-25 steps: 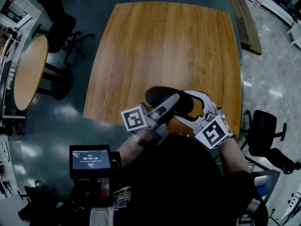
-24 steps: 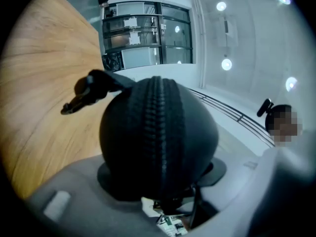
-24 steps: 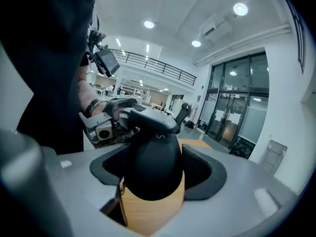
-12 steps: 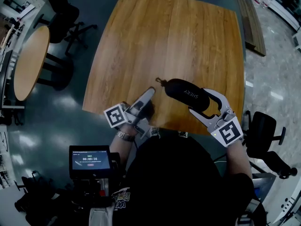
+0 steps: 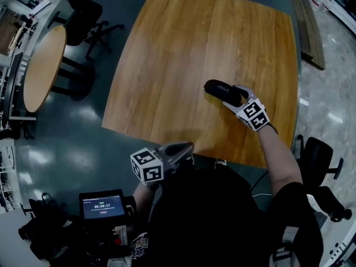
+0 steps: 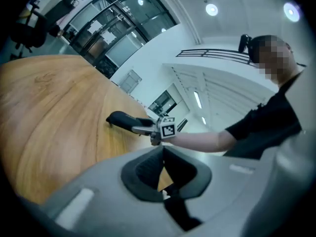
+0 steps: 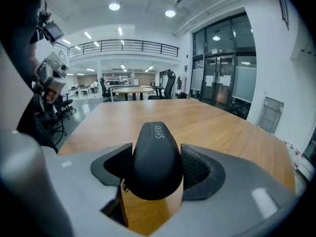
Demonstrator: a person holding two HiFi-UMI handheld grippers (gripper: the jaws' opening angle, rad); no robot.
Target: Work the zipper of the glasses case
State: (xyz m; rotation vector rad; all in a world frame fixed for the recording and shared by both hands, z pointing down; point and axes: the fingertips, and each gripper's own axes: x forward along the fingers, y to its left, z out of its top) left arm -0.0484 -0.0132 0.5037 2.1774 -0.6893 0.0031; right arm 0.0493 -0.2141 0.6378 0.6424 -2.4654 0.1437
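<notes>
Holding the smooth black domed hard-shell glasses case [image 5: 222,92] at the right centre of the head view, your right gripper [image 5: 233,97] presses both textured pads [image 7: 195,169] on its rounded sides, low over the glossy wood-grain table [image 5: 183,49]. Your left gripper [image 5: 185,148], at lower centre by the table's near edge, has just closed its jaws on nothing. The shell looks slick and curved, so a hard tug on the zipper could squirt it out from between the 2 pads. A small metal piece [image 7: 123,186] under the case may be the pull; closed jaws would miss it.
</notes>
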